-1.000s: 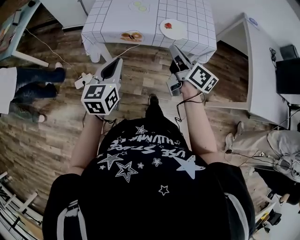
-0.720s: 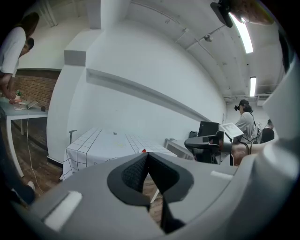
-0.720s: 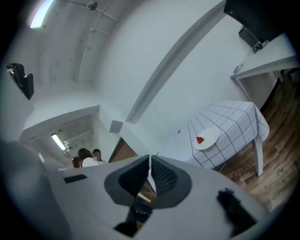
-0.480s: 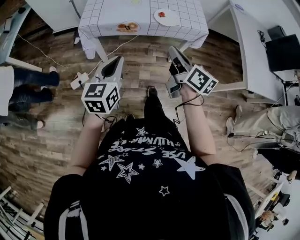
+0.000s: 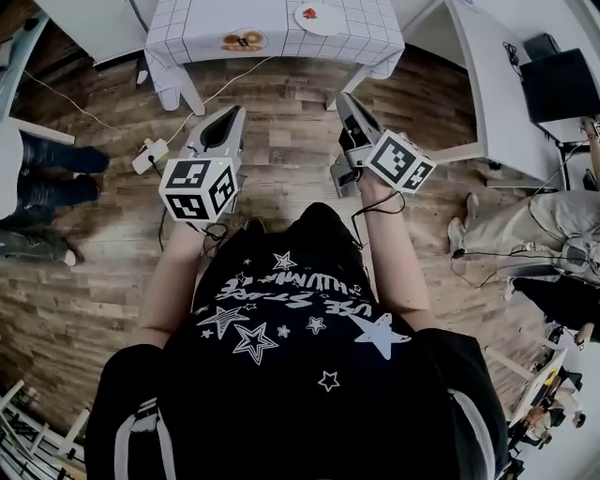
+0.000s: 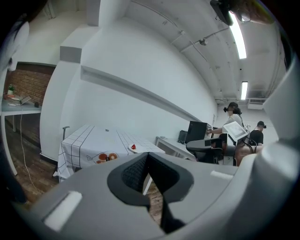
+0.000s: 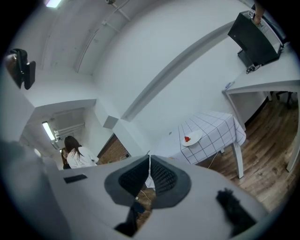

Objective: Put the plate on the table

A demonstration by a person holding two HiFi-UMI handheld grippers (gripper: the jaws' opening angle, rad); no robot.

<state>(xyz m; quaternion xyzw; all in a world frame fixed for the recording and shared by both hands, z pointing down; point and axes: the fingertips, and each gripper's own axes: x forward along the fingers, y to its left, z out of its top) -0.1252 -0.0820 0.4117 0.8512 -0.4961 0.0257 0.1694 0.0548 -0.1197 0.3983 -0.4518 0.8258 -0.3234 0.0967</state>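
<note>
Currently the plate (image 5: 314, 16) is sitting on the checked tabletop (image 5: 361, 26), toward its right end near the front edge; white, round, so offering no long axis to line up on; a small red item (image 5: 308, 13) is resting on it. A flat orange-brown item (image 5: 242, 40) is lying on the same cloth, well to the left of the plate. Judged from this, the plate is already lying where the task wants it.

Right gripper (image 5: 345, 97): fingers are pressing together on nothing, pointing toward the tabletop, well apart from it over the wooden floor (image 5: 281, 141). The plate is lying ahead of it and slightly to its left.

Left gripper (image 5: 228, 114): fingers likewise closed and empty, also over the floor. The plate is lying ahead and to its right.

Of the two, the right gripper is standing nearer the plate, though neither is within reach
</note>
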